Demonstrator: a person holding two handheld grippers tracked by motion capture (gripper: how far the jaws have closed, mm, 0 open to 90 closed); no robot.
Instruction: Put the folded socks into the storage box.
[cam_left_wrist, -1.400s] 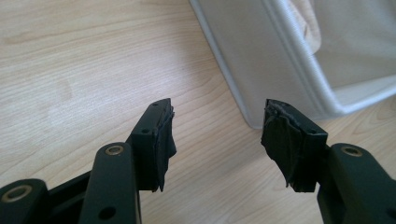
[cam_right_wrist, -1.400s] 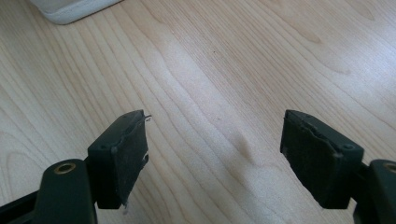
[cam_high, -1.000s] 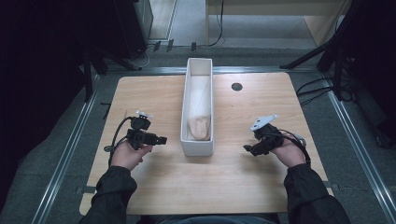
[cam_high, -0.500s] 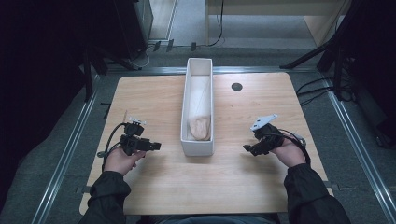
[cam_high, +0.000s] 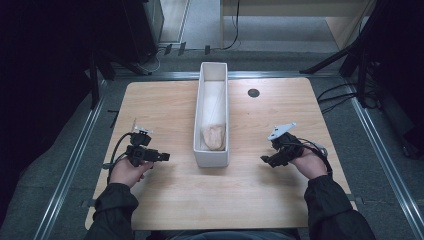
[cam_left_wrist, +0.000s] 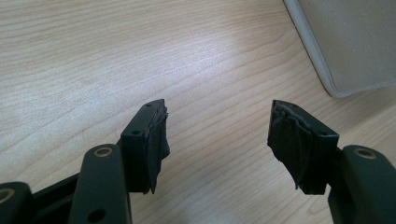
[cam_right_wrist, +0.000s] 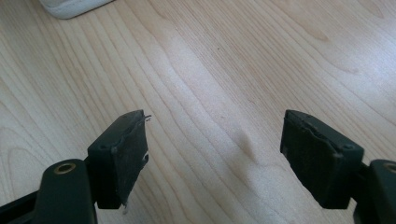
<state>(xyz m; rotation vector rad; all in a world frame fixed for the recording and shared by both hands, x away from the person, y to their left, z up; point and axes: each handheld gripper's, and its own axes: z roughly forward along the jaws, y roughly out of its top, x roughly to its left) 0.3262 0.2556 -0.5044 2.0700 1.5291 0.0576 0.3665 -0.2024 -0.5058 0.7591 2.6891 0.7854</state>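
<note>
Both grippers rest low over the pale wood-grain counter (cam_high: 165, 100), one on each side of the long white rectangular tray (cam_high: 202, 107), which stands in the middle with its long axis running away from the person. A beige, soft-looking lump (cam_high: 214, 136) lies inside the tray at its near end; a paler sheet or liner seems to run up the tray floor behind it, though I cannot tell what it is. Left gripper (cam_high: 161, 157): fingers (cam_left_wrist: 148, 140) spread wide with bare counter between them, nothing held; the jaws have just been opening. Its own view has the tray's rounded near corner (cam_left_wrist: 345, 51) at upper right — so the tray lies ahead and to the right of these fingers, well apart. Right gripper (cam_high: 266, 160): fingers (cam_right_wrist: 122, 156) likewise wide apart and empty, aimed inward at the tray; a white corner (cam_right_wrist: 70, 7) sits at the upper left of its view. Judgement: the lump is about midway between the two hands, neither clearly nearer. Either must rise over the tray's side wall and come down into the near end, jaws set across the tray's narrow width.
</note>
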